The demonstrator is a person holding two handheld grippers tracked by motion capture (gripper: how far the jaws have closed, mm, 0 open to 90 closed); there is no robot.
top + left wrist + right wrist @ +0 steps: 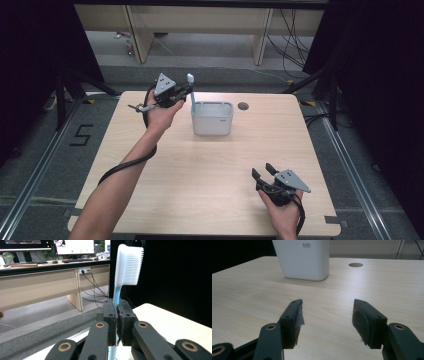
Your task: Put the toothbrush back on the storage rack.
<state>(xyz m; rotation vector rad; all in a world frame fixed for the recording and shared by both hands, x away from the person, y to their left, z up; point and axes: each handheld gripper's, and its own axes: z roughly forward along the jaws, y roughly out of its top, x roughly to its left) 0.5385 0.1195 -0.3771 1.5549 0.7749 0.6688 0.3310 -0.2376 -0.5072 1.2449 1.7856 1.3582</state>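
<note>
The left claw, held in the person's left hand above the far left part of the pale wood-grain counter, is clamped on the light-blue plastic handle of a toothbrush with a white bristled head. In the high view the toothbrush stands nearly upright, head uppermost, just beside the left rim of the white rectangular plastic bin, with its lower end at about the level of that rim; whether the handle touches the bin cannot be told. In the left gripper view the two black jaws press together on the toothbrush handle, and the bristles face right in that view.

The right claw, held in the person's right hand over the near right part of the counter, stands apart with nothing between its jaws. In the right gripper view the right claw points across bare wood toward the white bin, which carries small dark lettering near its top and stands well apart from it. A round hole in the counter lies to the right of the bin.
</note>
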